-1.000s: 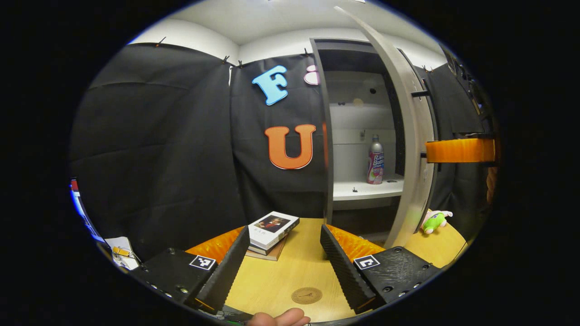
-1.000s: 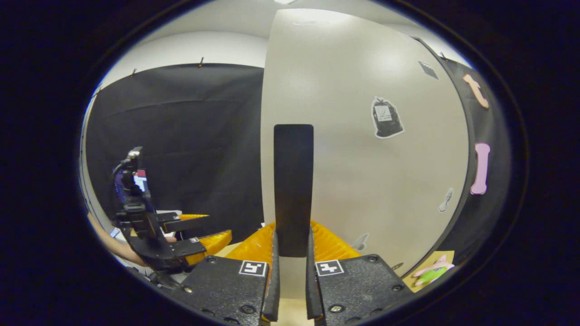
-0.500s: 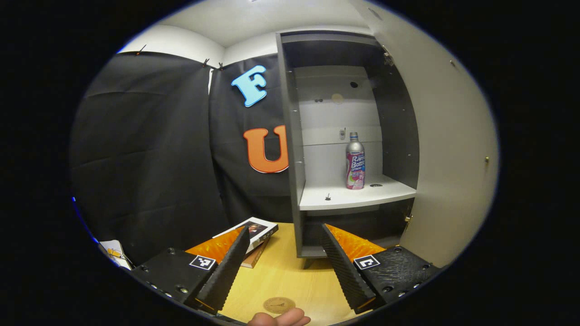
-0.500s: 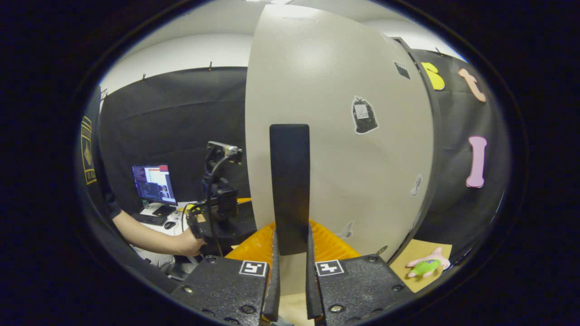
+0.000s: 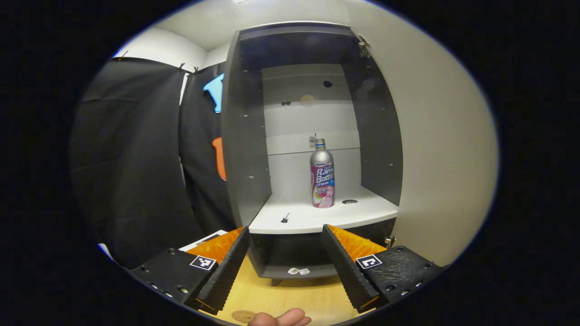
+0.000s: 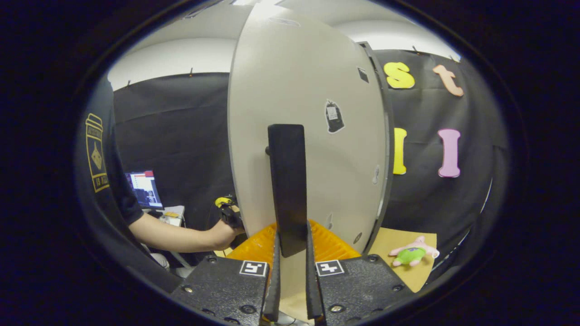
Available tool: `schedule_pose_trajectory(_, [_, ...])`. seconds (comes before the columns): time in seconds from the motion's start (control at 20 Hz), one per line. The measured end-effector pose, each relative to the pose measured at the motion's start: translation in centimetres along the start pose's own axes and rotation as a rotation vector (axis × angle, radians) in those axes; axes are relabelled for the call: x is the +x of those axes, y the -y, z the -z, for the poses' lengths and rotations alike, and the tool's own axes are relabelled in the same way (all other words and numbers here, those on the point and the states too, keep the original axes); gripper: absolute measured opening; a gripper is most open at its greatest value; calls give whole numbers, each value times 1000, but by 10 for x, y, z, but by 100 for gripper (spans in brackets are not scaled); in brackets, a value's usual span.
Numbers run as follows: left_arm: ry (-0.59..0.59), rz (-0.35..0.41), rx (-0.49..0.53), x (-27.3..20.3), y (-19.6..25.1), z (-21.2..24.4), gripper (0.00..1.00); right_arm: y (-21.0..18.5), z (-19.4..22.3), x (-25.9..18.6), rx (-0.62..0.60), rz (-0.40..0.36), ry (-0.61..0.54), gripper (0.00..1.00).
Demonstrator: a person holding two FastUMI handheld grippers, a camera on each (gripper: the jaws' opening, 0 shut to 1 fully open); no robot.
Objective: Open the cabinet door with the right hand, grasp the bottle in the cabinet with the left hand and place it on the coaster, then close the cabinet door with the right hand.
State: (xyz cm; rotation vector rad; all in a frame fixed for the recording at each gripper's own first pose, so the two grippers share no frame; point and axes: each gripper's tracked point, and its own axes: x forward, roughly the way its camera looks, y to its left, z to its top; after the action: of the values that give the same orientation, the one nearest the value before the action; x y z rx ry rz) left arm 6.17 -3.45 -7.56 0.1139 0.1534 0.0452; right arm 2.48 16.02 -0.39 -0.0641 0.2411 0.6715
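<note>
The cabinet (image 5: 244, 149) stands tall and dark grey, with its inside showing. Its big pale cabinet door (image 6: 308, 113) is swung wide open, and in the left gripper view the door (image 5: 444, 149) runs down the right side. The wooden table (image 5: 290, 296) is under the cabinet.

A white shelf (image 5: 317, 217) sits inside the cabinet. The bottle (image 5: 322, 174) stands upright on this shelf, near the back and a bit toward the right edge.

The left gripper (image 5: 285, 262) is wide open and holds nothing. It is in front of the shelf, lower than the bottle and well apart from it.

The right gripper (image 6: 290, 276) is squeezed tight on the black door handle (image 6: 287, 181), one finger on each side.

A person's arm (image 6: 176, 233) reaches in at the left. A small green plush toy (image 6: 412, 254) lies on the table past the door. The round coaster (image 5: 243, 315) lies at the table's near edge.
</note>
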Motion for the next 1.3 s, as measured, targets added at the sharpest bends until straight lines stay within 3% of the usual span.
schedule_pose_trajectory(0.2, [20, 96, 1, 44, 26, -11, 96, 5, 1, -7, 34, 139, 7, 25])
schedule_pose_trajectory(0.55, [65, 137, 46, 115, 46, -30, 96, 18, 16, -18, 66, 402, -4, 32])
schedule_pose_trajectory(0.6, [54, 146, 40, 124, 50, -28, 96, 24, 16, -24, 71, 456, 4, 43])
schedule_pose_trajectory(0.65, [47, 143, 32, 133, 51, -27, 100, 30, 19, -33, 82, 518, 9, 43])
schedule_pose_trajectory(0.75, [44, 137, 29, 150, 52, -27, 96, 40, 24, -54, 132, 628, 31, 63])
schedule_pose_trajectory(0.8, [47, 133, 35, 157, 51, -29, 96, 42, 24, -65, 160, 669, 60, 80])
schedule_pose_trajectory(0.9, [61, 123, 46, 171, 52, -33, 96, 58, 23, -89, 198, 762, 106, 83])
schedule_pose_trajectory(1.0, [74, 127, 42, 184, 54, -39, 96, 73, 19, -98, 245, 790, 155, 85])
schedule_pose_trajectory(1.1, [64, 130, 31, 196, 61, -40, 96, 74, 16, -97, 280, 798, 188, 99])
schedule_pose_trajectory(1.3, [67, 112, 37, 216, 64, -45, 96, 75, 16, -97, 253, 819, 179, 99])
